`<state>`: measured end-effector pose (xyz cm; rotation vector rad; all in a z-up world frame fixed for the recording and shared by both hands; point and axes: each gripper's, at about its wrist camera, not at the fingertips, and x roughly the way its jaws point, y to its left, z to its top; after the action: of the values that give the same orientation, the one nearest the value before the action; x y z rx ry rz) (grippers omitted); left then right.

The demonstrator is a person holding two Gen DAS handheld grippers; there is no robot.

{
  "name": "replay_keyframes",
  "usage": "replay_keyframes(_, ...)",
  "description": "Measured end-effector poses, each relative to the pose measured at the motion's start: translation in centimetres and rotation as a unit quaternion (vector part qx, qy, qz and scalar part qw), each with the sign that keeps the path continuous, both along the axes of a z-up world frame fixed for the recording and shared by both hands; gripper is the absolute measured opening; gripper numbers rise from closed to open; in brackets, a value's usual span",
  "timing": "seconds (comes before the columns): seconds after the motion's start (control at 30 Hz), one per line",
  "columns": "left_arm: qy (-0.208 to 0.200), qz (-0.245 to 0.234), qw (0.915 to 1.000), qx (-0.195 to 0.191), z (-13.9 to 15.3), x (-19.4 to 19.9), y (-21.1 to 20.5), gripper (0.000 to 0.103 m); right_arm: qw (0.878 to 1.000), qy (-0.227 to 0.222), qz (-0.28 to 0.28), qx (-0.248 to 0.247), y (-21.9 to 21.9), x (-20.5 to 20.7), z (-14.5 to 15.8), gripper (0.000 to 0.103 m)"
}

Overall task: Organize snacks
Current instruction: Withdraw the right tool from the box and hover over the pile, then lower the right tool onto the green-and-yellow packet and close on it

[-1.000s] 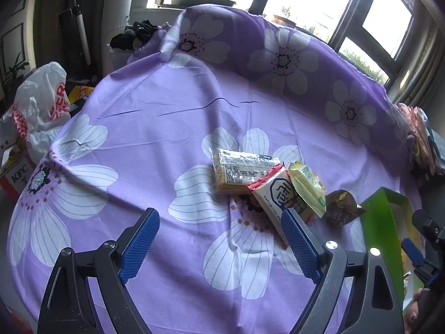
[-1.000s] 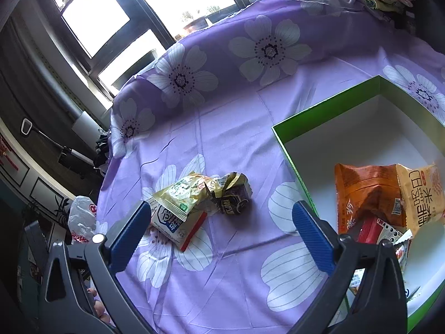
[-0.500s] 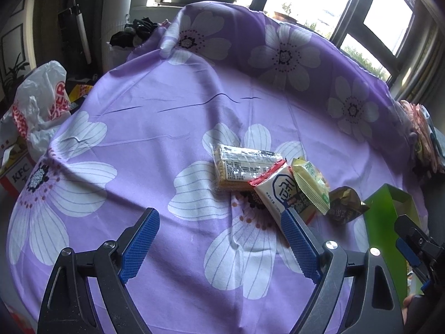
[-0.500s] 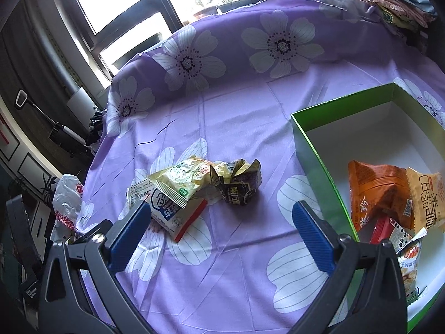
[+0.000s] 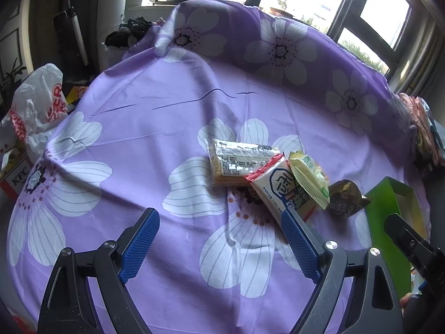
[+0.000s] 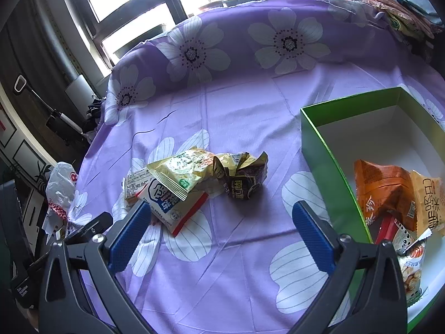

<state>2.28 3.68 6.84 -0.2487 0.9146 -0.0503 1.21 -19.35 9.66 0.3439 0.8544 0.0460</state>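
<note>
1. sunlit windows sit behind a purple floral cloth (image 6: 239, 105) that covers the work surface; a white plastic bag (image 5: 39, 105) lies off its left edge.
2. four loose snacks cluster mid-cloth: a cracker pack (image 5: 236, 161), a white red-edged pack (image 5: 275, 189) lying partly on it, a yellow-green pouch (image 6: 180, 172) on top of that, and a crumpled dark pouch (image 6: 244, 178) just beside them, nearest the box.
3. the green box (image 6: 319, 153) stands to the right on the cloth and already holds an orange bag (image 6: 381, 192) and a few other packets at its near end; the far end looks bare.
4. the left gripper (image 5: 219, 239) hovers over the cloth with its fingers spread wide and nothing between them, its right pad close to the white pack.
5. the right gripper (image 6: 222, 231) also stands wide and unloaded, roughly lined up below the dark pouch.
6. likely step: pick the dark pouch with the right gripper, since it lies apart from the stack and closest to the box.
7. to do it well, i'd come down with the pads straddling the pouch's bulk, not a loose foil corner, and close gently, as crinkled foil may slip or tear.
8. lift clear of the box's green wall before moving across, then drop it in the bare far end.
</note>
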Motion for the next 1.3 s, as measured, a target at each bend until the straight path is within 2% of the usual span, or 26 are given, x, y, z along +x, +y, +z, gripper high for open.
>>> replay_keyframes(0.9,0.033,-0.032,0.9988,-0.017,-1.1,0.5,-1.3,0.089,1.000,0.003,-0.015,-0.003,-0.3,0.1,-0.6,0.102)
replay_keyframes(1.07,0.037,-0.035,0.9986,-0.014,-1.1,0.5,-1.6,0.089,1.000,0.003,-0.007,0.000,-0.2,0.1,-0.4,0.102)
replay_keyframes(1.3,0.045,-0.033,0.9976,-0.041,-1.3,1.1,-1.3,0.089,0.999,-0.006,0.021,0.030,-0.5,0.2,0.6,0.102)
